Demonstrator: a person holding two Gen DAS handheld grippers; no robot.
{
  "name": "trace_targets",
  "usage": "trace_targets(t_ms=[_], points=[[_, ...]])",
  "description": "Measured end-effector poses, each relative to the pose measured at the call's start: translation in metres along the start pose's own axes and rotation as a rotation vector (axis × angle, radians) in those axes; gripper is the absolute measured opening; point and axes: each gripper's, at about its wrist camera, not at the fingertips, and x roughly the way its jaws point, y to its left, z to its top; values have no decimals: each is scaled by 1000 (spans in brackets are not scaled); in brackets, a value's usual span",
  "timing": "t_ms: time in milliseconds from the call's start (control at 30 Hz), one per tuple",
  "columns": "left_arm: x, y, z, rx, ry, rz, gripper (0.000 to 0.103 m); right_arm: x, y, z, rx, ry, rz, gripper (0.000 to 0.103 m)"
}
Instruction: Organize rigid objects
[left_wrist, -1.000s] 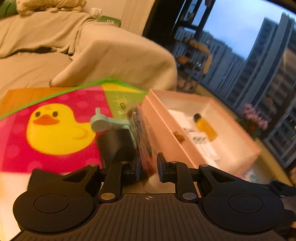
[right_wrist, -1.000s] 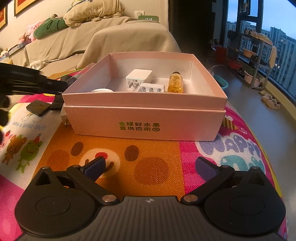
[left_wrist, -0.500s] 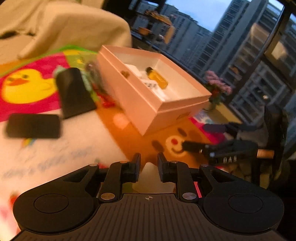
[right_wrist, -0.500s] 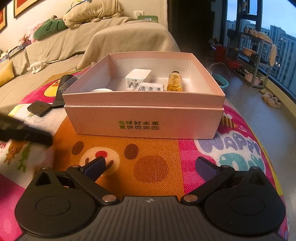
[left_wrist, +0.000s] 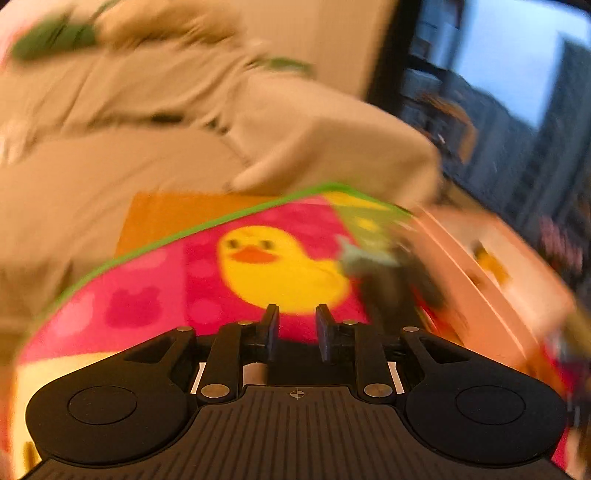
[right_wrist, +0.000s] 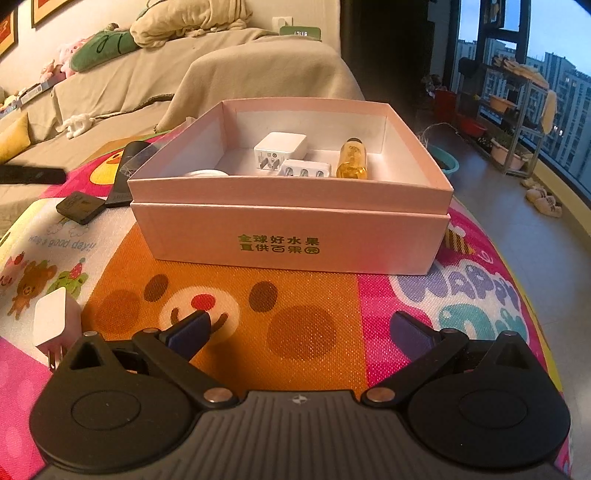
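Observation:
A pink box sits on the play mat and holds a white charger, a white adapter, an amber bottle and a white round item. Left of the box lie a long black device and a small black square. Another white charger lies loose beside my right gripper, which is wide open and empty. In the blurred left wrist view, my left gripper hangs over the duck print with a narrow empty gap. The black device and box are to its right.
A covered sofa with cushions runs behind the mat. A black bar reaches in from the left edge of the right wrist view. Bare floor and a window rack are at the right.
The left gripper swung away from the box to the mat's front, then back toward the duck. The white charger beside the box now lies at the front left. The right gripper stayed still.

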Motion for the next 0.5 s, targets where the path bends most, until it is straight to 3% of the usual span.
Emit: trace_targets(t_ms=[100, 200, 300, 367, 500], points=[[22, 27, 2, -105, 48, -52, 24, -1, 0, -1, 0, 0, -1, 103], [19, 25, -12, -122, 92, -180, 24, -1, 1, 0, -1, 1, -3, 103], [5, 5, -28, 0, 155, -258, 24, -1, 0, 0, 2, 1, 1, 103], [-9, -15, -41, 124, 167, -258, 24, 0, 1, 1, -1, 1, -2, 103], [-30, -41, -54, 218, 166, -231, 25, 0, 1, 1, -1, 0, -3, 103]])
